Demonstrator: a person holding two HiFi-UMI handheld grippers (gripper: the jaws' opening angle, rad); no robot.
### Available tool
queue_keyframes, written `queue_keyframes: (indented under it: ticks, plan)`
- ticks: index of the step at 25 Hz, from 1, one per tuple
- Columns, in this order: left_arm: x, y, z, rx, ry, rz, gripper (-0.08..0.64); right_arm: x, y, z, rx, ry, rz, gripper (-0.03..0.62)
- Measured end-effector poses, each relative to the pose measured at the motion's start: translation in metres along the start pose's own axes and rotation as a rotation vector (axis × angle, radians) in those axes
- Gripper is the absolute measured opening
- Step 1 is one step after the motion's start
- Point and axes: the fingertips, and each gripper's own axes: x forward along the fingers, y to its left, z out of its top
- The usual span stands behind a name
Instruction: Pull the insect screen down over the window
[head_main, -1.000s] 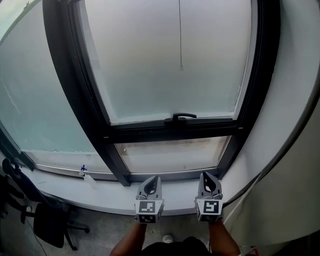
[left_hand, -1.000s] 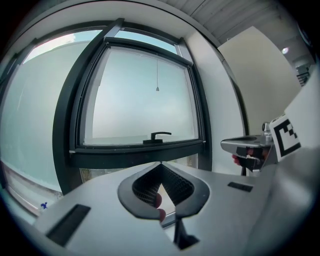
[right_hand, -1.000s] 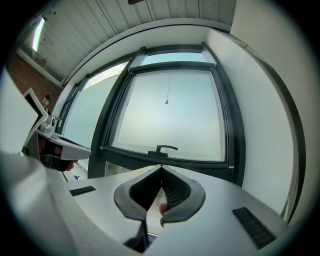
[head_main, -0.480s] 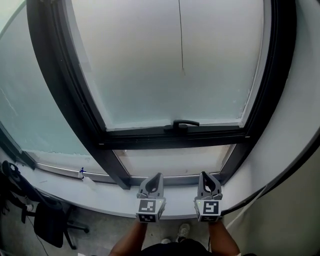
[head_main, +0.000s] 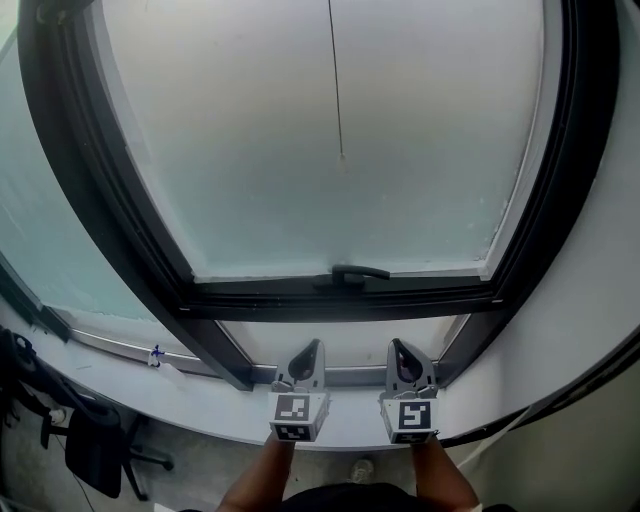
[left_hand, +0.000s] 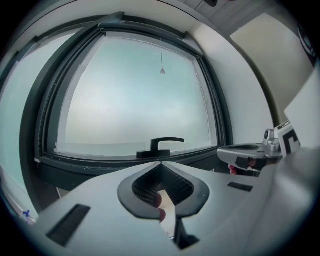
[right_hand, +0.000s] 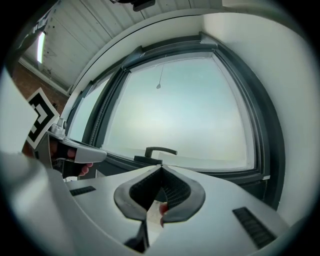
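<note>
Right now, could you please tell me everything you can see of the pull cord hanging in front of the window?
The pull cord is a thin dark line hanging straight down in front of the pale pane, ending in a small greyish knob. It hangs free, its end well above the black handle, and nothing touches it.
</note>
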Motion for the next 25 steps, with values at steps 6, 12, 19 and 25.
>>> queue_keyframes:
  ticks: [6, 12, 19, 25]
  plan:
    - [0.023, 0.012, 0.007, 0.018, -0.005, 0.037, 0.003, 0.026, -0.011, 0.007, 0.01, -0.03, 0.035, 0.003]
    - [0.04, 0.017, 0.022, 0.005, -0.033, 0.038, 0.003, 0.045, -0.018, 0.015, 0.003, -0.052, 0.028, 0.003]
    - [0.057, 0.032, 0.042, 0.032, -0.074, 0.011, 0.003, 0.062, -0.02, 0.029, -0.002, -0.039, 0.001, 0.003]
    - [0.068, 0.045, 0.061, 0.059, -0.107, 0.012, 0.003, 0.073, -0.025, 0.047, -0.025, -0.067, -0.021, 0.003]
